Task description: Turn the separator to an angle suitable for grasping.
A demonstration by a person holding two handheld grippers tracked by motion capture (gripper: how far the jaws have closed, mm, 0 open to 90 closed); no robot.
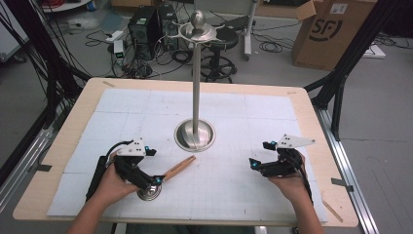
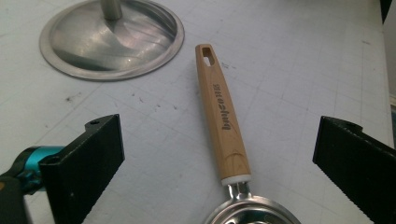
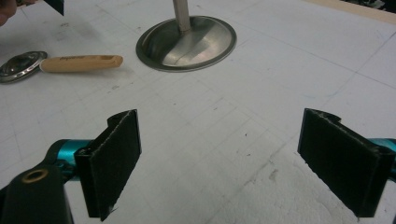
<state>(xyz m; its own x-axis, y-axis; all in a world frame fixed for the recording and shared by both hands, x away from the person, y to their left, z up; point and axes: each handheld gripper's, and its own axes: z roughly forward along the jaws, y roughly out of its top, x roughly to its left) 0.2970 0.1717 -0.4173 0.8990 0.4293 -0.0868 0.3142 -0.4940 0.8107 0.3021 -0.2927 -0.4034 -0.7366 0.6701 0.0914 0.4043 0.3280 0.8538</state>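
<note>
A small metal strainer [image 1: 148, 193] with a wooden handle [image 1: 179, 167] lies flat on the white mat, left of centre; the handle [image 2: 222, 109] points toward a steel stand's round base [image 1: 195, 135]. My left gripper [image 1: 156, 166] hovers open over the bowl end, one jaw on each side of the handle, not touching it [image 2: 217, 154]. My right gripper [image 1: 262, 154] is open over bare mat at the right, with nothing between its jaws [image 3: 219, 154]. From there the strainer [image 3: 18, 66] and the stand base [image 3: 187, 39] lie farther off.
The stand's tall pole [image 1: 196, 83] rises from mid-table to a ring and ball top. The white mat [image 1: 243, 112] covers a wooden table [image 1: 311, 122]. Beyond it are a cardboard box [image 1: 331, 29], computer towers [image 1: 146, 29], a stool [image 1: 219, 48] and cables on the floor.
</note>
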